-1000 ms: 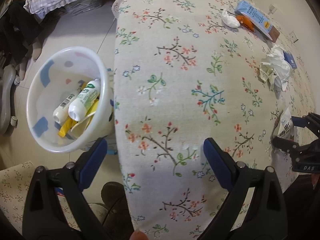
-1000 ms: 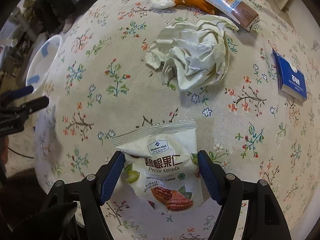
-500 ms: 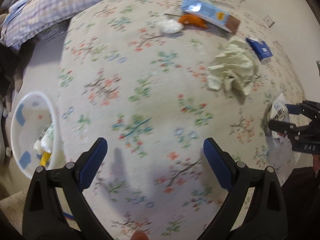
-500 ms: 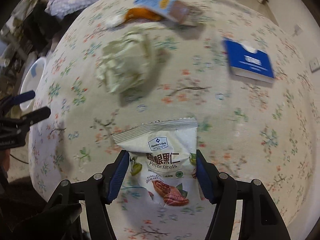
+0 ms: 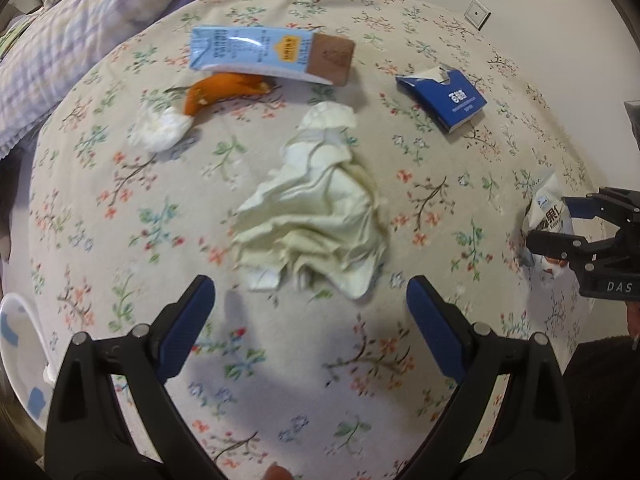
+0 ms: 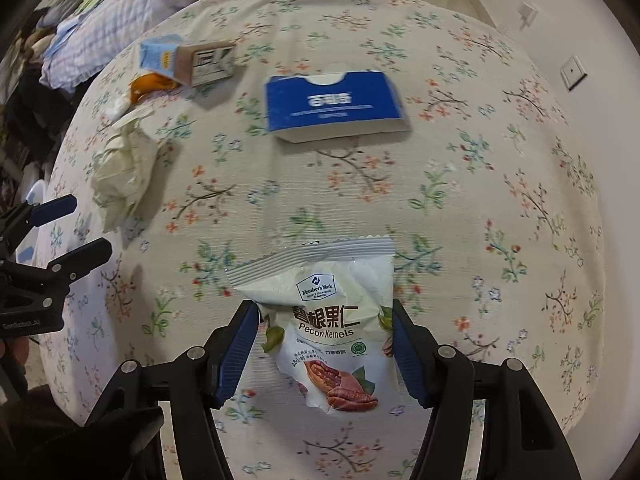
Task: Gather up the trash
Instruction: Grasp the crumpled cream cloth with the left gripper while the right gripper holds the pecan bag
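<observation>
Right tool (image 6: pixel 322 344) pinches torn white foil snack packet (image 6: pixel 332 320) by both side edges, long axis running forward between blue pads, lifted just above floral-cloth desk (image 6: pixel 460 208). Print reads "Member's Mark", "Pecan Kernels".

Left tool (image 5: pixel 310 316) spread wide, empty; crumpled cream paper wad (image 5: pixel 316 216) lies straight ahead, nearer left than right.

Flat blue carton (image 6: pixel 334 106): lettering unreadable.
</observation>
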The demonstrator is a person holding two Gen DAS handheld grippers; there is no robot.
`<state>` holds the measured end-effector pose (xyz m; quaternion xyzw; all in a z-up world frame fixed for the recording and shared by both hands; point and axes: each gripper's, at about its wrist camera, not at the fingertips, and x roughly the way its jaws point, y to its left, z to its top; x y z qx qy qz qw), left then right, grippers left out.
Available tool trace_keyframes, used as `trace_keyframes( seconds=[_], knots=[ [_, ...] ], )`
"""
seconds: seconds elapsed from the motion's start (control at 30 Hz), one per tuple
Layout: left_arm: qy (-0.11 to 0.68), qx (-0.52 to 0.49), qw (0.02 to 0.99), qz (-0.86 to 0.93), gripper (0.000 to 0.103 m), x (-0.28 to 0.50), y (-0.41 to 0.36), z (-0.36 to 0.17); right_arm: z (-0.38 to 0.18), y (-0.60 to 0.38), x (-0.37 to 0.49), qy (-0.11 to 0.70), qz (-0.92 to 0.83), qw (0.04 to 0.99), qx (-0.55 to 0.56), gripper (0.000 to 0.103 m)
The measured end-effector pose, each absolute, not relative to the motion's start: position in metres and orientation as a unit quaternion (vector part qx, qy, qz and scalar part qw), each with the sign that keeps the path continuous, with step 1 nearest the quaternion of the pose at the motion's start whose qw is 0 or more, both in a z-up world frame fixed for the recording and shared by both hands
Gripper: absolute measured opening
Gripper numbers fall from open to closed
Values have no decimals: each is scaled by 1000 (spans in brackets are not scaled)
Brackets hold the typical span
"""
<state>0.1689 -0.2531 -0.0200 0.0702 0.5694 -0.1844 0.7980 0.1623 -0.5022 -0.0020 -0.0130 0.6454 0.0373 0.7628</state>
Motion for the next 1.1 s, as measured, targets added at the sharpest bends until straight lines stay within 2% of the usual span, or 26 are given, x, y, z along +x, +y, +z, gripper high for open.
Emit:
trace_keyframes(
  seconds=[0.17,0.27,0.4,0.47,0.5,0.6,0.73,1.1],
  knots=[
    [560,56,804,-190,95,178,-258,-24,-1,-533,161,646,22,763,-3,66],
    [548,49,813,-193,87,183,-265,-27,-1,-552,166,647,20,762,-2,66],
    [538,43,819,-196,58,185,-267,-29,-2,-562,167,648,21,761,-3,66],
    [534,40,821,-199,48,186,-268,-28,-2,-568,166,648,21,762,-4,66],
    [532,39,822,-201,40,187,-269,-27,2,-563,163,647,21,762,-4,66],
    [529,38,824,-201,31,186,-267,-24,7,-558,163,645,20,764,-5,66],
    [531,30,823,-201,25,182,-257,-19,8,-534,168,642,23,766,-8,66],
    [528,18,829,-181,23,169,-220,-5,16,-475,188,629,49,775,-29,66]
  ],
)
